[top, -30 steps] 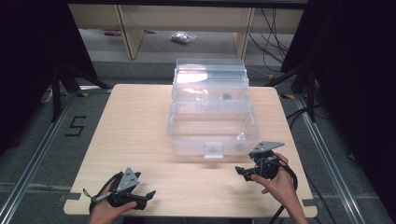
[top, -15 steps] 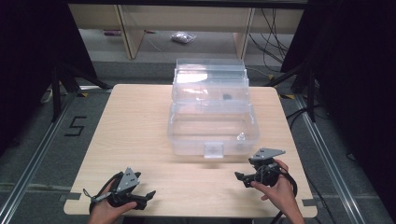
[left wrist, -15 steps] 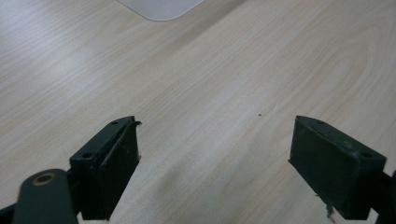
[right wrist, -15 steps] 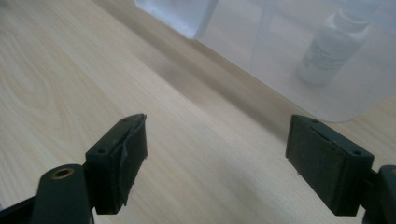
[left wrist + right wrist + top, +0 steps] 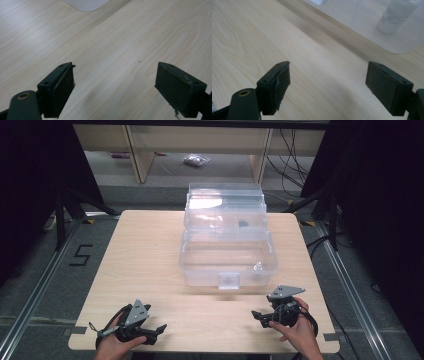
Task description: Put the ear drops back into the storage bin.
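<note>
Wooden worktop (image 5: 150, 265) bearing a clear plastic box (image 5: 227, 257) at its centre-rear, with a small white bottle (image 5: 395, 16) inside near its right front corner. Left gripper (image 5: 150, 334) and right gripper (image 5: 261, 316) rest at the near edge, jaws wide apart, empty.

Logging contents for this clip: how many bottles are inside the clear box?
1. A small bottle stands upright in the near right corner of the clear box, close to the right gripper. The upper trays are hazy, so others may be hidden.
</note>
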`<state>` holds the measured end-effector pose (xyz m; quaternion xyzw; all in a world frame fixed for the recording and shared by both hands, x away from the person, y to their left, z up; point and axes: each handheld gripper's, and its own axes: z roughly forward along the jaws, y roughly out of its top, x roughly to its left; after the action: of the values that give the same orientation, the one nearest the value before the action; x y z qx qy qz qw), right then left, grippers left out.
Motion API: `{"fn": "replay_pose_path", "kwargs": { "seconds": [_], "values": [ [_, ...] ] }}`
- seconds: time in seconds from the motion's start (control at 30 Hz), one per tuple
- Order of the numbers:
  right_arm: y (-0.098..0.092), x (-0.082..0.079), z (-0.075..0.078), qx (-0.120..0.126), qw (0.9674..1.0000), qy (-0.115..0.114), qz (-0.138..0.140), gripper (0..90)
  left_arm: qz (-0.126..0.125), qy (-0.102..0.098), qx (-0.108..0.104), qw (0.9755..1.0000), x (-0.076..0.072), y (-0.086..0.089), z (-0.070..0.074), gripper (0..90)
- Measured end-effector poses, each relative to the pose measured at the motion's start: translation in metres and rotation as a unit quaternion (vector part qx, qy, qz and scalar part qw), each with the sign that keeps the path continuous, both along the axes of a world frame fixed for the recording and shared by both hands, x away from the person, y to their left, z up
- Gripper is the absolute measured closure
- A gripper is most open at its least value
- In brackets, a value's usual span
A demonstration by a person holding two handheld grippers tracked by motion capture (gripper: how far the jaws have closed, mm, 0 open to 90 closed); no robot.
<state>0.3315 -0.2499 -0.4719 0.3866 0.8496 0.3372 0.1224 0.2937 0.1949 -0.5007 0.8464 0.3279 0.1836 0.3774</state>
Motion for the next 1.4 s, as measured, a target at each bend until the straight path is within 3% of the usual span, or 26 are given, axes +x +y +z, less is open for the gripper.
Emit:
{"fn": "replay_pose_path", "kwargs": {
  "seconds": [0.1,0.2,0.3,0.37,0.4,0.47,0.5,0.57,0.67,0.7,0.73,0.8,0.83,0.9,0.97,1.07,1.13,1.17,1.2,1.3,1.4],
  "values": [
    [0.000,-0.004,-0.002,0.002,0.9999,0.008,-0.007,20.6,-0.002,0.000,0.001,1.0000,0.000,0.000,0.000,15.1],
    [-0.002,-0.004,-0.005,-0.007,0.9999,-0.002,0.009,20.5,-0.002,0.000,0.001,1.0000,0.000,0.000,0.000,15.0],
    [-0.001,-0.006,-0.009,-0.003,1.0000,-0.006,0.001,19.9,-0.001,0.000,0.001,1.0000,0.000,0.000,0.000,15.0],
    [-0.002,-0.009,-0.007,-0.009,0.9999,0.010,0.002,19.7,-0.002,0.000,0.002,1.0000,0.000,0.000,0.000,15.0],
    [-0.001,-0.009,-0.012,0.005,1.0000,-0.005,0.001,19.5,-0.002,0.000,0.002,1.0000,0.000,0.000,0.000,15.0],
    [-0.001,-0.011,-0.011,-0.005,1.0000,-0.003,0.005,19.4,-0.002,0.001,-0.002,1.0000,0.000,-0.001,0.000,15.0],
    [-0.001,-0.014,-0.010,-0.006,0.9998,0.017,-0.001,19.2,-0.001,0.001,-0.003,1.0000,0.000,-0.001,0.000,15.0],
    [-0.002,-0.013,-0.013,-0.004,0.9999,-0.007,0.010,18.9,-0.003,0.000,0.004,1.0000,0.000,0.000,0.000,15.0],
    [-0.001,-0.017,-0.012,-0.001,0.9999,0.015,-0.003,18.7,-0.002,0.002,-0.005,1.0000,-0.001,-0.001,0.000,15.0],
    [-0.002,-0.017,-0.014,-0.001,1.0000,-0.001,0.003,18.7,-0.003,0.001,-0.005,1.0000,-0.001,-0.001,0.000,15.0],
    [-0.003,-0.017,-0.014,-0.002,1.0000,-0.002,0.003,18.6,-0.003,0.001,-0.005,1.0000,-0.001,-0.001,0.000,15.0],
    [-0.004,-0.019,-0.014,-0.004,1.0000,0.006,0.003,18.5,-0.002,-0.001,0.002,1.0000,0.000,0.000,0.000,15.0],
    [-0.004,-0.020,-0.013,-0.001,0.9999,0.012,-0.002,18.3,-0.001,0.000,-0.005,1.0000,0.000,-0.001,0.000,15.0],
    [-0.005,-0.021,-0.016,-0.002,1.0000,-0.004,0.003,18.1,0.000,0.001,-0.011,0.9999,-0.001,-0.002,-0.001,15.0],
    [-0.007,-0.023,-0.015,0.000,1.0000,0.009,-0.004,17.8,0.000,0.001,-0.011,0.9999,-0.001,-0.002,-0.001,15.0],
    [-0.008,-0.025,-0.015,-0.002,0.9999,0.010,-0.006,17.5,0.000,0.000,-0.011,0.9999,-0.001,-0.002,-0.001,15.0],
    [-0.009,-0.026,-0.017,-0.003,1.0000,0.000,-0.003,17.4,0.000,0.002,-0.010,0.9999,-0.001,-0.002,-0.001,15.0],
    [-0.009,-0.028,-0.015,-0.002,0.9999,0.014,-0.009,17.3,-0.002,-0.001,0.003,1.0000,0.000,-0.001,-0.001,15.0],
    [-0.010,-0.027,-0.017,-0.003,1.0000,0.001,-0.003,17.3,-0.002,-0.001,0.003,1.0000,0.000,-0.001,-0.001,15.0],
    [-0.011,-0.031,-0.016,-0.003,0.9999,0.008,-0.007,16.9,0.000,0.001,-0.012,0.9999,-0.001,-0.002,-0.001,15.0],
    [-0.012,-0.032,-0.016,-0.001,1.0000,0.000,-0.007,16.9,-0.001,-0.001,0.001,1.0000,0.000,-0.001,-0.001,15.0]
  ]
}}
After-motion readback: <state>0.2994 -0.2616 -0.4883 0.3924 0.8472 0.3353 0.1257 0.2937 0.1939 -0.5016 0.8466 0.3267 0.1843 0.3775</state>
